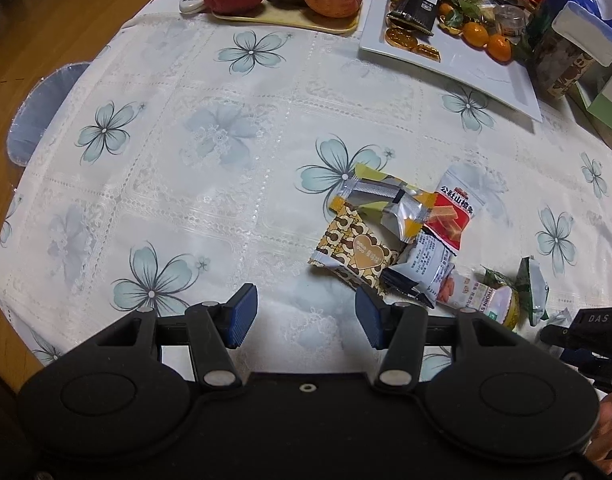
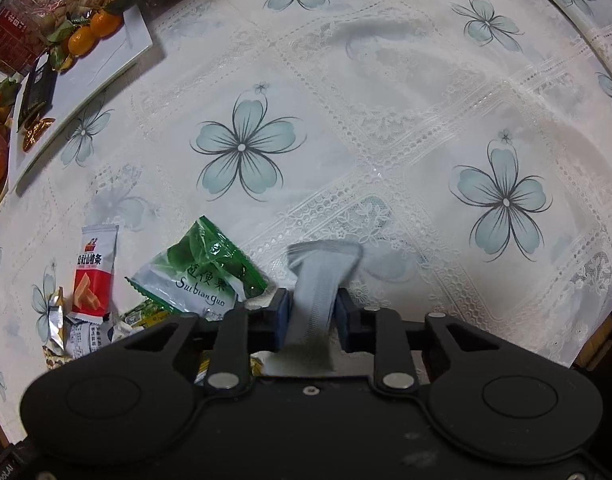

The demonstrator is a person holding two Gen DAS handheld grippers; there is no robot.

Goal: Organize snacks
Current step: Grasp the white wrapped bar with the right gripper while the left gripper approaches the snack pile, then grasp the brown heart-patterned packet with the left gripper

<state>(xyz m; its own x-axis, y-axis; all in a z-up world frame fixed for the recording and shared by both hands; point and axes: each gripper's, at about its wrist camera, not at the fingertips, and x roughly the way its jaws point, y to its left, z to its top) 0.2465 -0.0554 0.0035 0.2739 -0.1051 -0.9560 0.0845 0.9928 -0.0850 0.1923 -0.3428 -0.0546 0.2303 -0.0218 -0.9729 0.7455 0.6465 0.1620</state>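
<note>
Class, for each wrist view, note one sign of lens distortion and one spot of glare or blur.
Left wrist view: the table edge bows into a curve; the silver wrapper glints. Right wrist view: the lace tablecloth lines bend outward; the green packet shines; the grey-white packet between the fingers is blurred.

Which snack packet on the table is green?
The green packet printed "Suibianguo", just left of the right tool; the neighbouring packets are red-and-white, silver or brown.
</note>
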